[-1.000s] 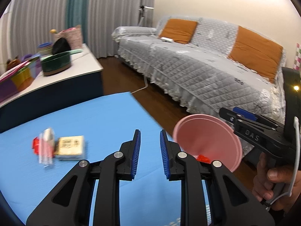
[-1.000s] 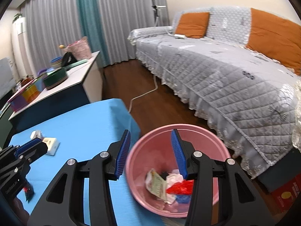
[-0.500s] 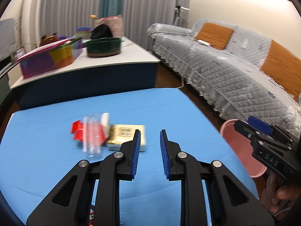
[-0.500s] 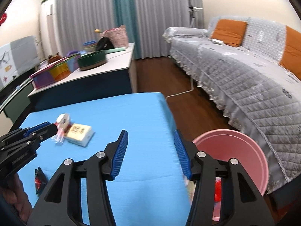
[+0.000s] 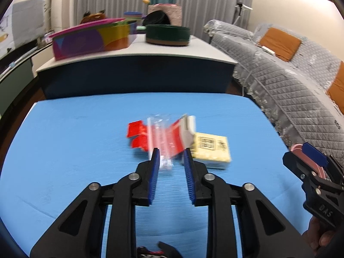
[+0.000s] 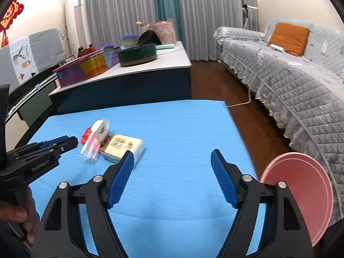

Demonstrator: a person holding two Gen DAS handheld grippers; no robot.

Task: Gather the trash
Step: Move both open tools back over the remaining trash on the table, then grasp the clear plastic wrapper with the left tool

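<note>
Pink plastic, the trash basin [image 6: 301,195] stands off the right edge of the blue table [image 6: 176,133] beside the right gripper [image 6: 172,172]; its inside is turned away, so its contents cannot be told. Both grippers tilt down over the table. The right gripper's jaws are opening wide, nothing between them. The left gripper [image 5: 171,167] is opening too, its tips just short of a clear plastic wrapper [image 5: 160,137] — blurred — lying over red wrappers [image 5: 137,132] beside a yellow tissue pack [image 5: 211,148]. Farther off, a dark green round tub [image 6: 137,54] sits on a white counter [image 6: 172,61].
</note>
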